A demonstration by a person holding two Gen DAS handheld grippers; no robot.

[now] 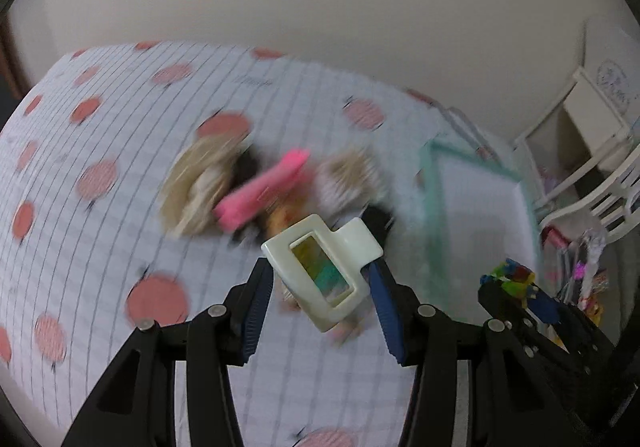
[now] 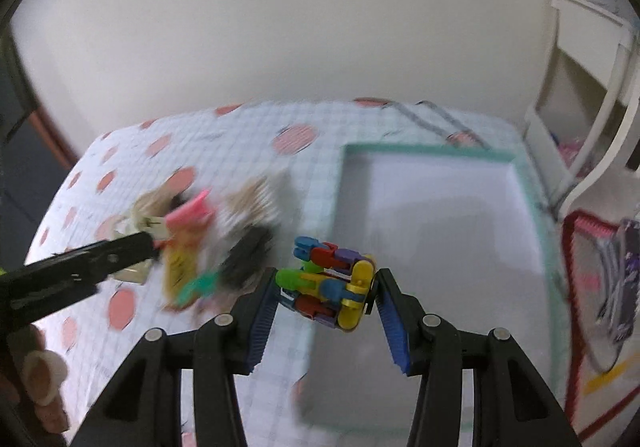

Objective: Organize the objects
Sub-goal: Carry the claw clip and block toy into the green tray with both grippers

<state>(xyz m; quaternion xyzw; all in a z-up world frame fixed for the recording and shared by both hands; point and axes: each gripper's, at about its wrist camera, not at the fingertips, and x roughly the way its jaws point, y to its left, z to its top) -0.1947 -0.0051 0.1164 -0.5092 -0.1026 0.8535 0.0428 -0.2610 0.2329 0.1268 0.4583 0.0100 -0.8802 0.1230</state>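
Two tongs (image 1: 320,283) (image 2: 326,287) — no legible writing

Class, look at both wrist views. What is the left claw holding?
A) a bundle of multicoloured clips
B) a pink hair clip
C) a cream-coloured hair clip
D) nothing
C: in the left wrist view the left claw is shut on the cream-coloured hair clip, while the multicoloured clips sit in the right claw.
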